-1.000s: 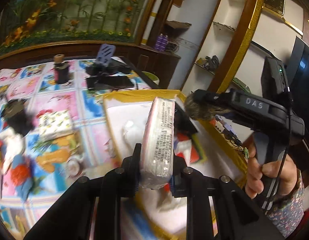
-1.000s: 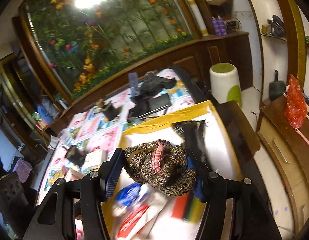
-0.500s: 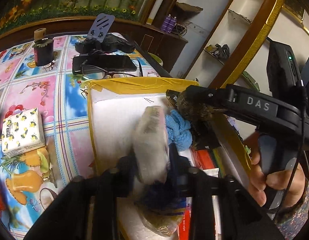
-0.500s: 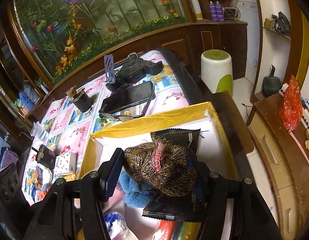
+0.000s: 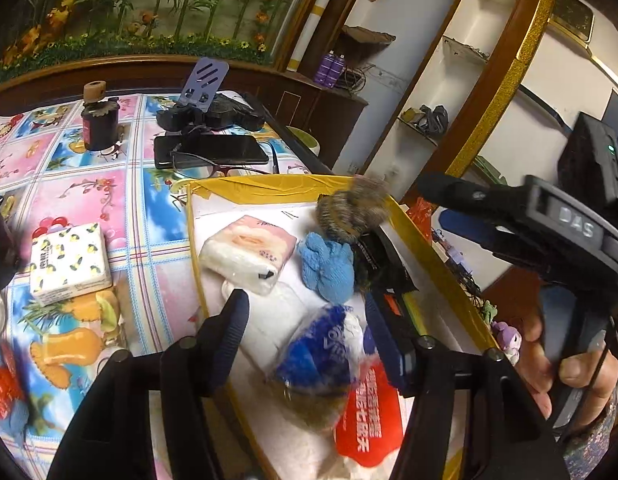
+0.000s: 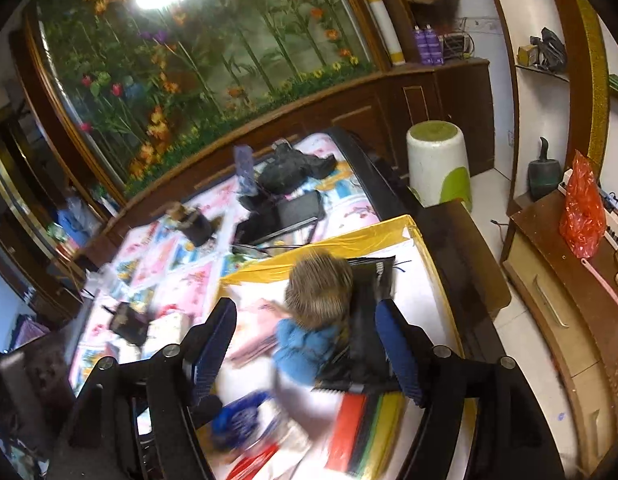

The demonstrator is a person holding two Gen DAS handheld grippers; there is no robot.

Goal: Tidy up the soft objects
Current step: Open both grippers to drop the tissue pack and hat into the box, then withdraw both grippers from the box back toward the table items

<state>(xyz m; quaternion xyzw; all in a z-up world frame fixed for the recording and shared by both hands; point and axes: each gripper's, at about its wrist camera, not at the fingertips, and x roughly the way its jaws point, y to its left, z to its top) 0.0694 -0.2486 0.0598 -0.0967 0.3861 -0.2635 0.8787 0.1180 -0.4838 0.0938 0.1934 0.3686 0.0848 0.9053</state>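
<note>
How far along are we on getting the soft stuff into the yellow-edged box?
Done: pink tissue pack, blue cloth and furry brown hat lie in the box. In hand: nothing; left gripper and right gripper are both open. Left: the lemon-print tissue pack is on the tablecloth.

I see the worktop [image 5: 157, 208] under a bright patterned cloth. Directly on it, at its right edge, sits a yellow-rimmed tray [image 5: 269, 188]. Past the tray's far rim lie a black phone [image 5: 213, 150] and glasses [image 5: 201, 164]; a dark jar [image 5: 99, 128] stands toward the far edge, and a lemon-print tissue pack [image 5: 69, 262] lies left of the tray.
</note>
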